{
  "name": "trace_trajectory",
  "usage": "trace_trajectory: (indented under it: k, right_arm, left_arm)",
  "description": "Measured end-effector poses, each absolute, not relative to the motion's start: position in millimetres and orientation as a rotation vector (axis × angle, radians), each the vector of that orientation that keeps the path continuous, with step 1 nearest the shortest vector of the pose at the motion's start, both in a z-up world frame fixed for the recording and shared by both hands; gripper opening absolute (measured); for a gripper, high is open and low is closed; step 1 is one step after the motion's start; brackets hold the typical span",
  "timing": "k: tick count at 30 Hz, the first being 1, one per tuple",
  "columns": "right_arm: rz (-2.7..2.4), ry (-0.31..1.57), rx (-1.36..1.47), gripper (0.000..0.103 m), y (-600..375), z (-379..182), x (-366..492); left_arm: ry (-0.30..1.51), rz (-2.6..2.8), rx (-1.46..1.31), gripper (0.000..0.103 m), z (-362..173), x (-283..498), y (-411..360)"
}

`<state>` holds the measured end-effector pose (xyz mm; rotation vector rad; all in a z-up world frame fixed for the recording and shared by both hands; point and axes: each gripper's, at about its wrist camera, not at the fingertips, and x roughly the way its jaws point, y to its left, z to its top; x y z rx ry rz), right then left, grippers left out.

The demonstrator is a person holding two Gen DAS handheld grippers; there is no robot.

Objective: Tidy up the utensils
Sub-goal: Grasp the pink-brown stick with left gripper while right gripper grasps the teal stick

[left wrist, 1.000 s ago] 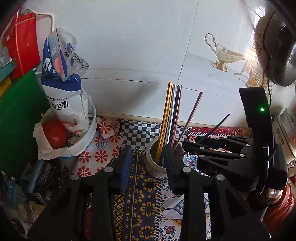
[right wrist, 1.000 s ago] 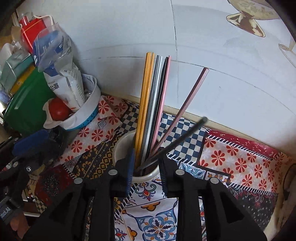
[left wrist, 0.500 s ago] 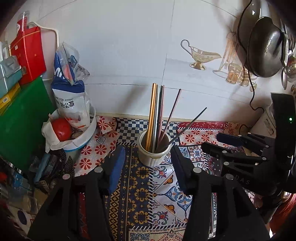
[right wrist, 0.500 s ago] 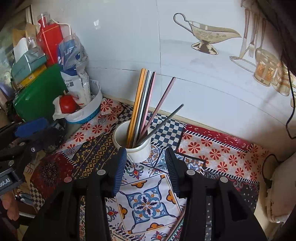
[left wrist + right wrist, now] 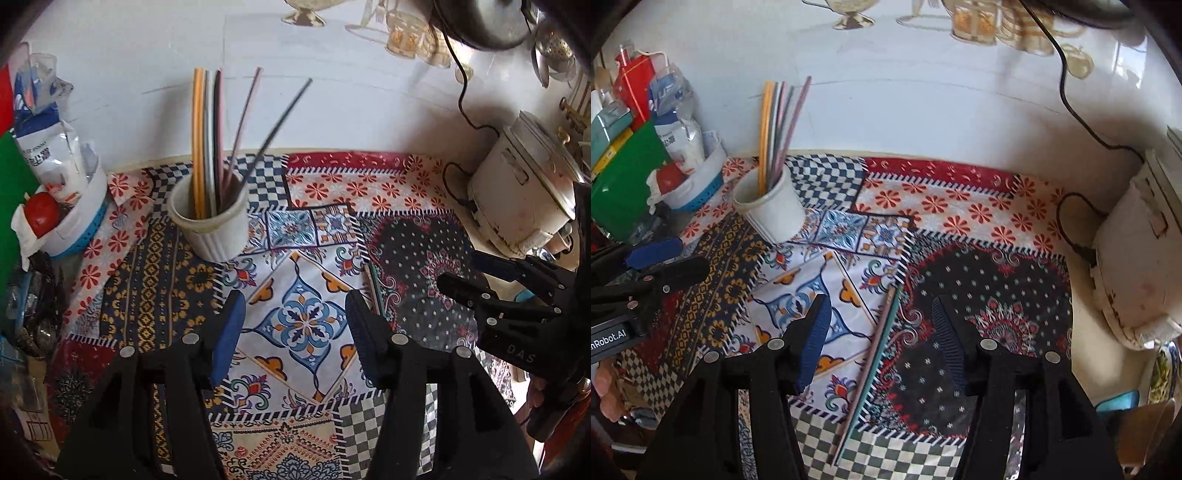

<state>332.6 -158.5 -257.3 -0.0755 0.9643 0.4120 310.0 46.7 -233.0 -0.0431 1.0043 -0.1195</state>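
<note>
Over patchwork cloth [image 5: 960, 206], left gripper [image 5: 665, 258] "nRobot.AI", right gripper [image 5: 469, 273] "DAS", both jaws opening, empty.

Soft daylight, brightest on the white wall [image 5: 147, 55]; fisheye bends the edges into dark corners, and the upright chopsticks [image 5: 207, 129] smear slightly with motion.

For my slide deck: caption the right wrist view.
Open right tool above loose chopsticks on patterned cloth; cup holds the rest.
</note>
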Motion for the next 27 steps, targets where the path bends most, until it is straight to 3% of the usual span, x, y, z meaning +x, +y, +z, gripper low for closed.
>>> trace_trajectory:
  k: [11,19,27]
  right_arm:
    - [0.284,1.104,0.002,0.053,-226,-324,313]
    - [0.276,1.163,0.047,0.053,-242,-347,302]
    - [0.345,1.197,0.060,0.053,-226,-357,306]
  left_arm:
    - [1.251,-0.248,-0.006,0.054,-335,329,-26]
    - [1.294,-0.267,-0.026,0.034,-359,337,-42]
    - [1.249,-0.239,-0.005,0.006,-360,342,-40]
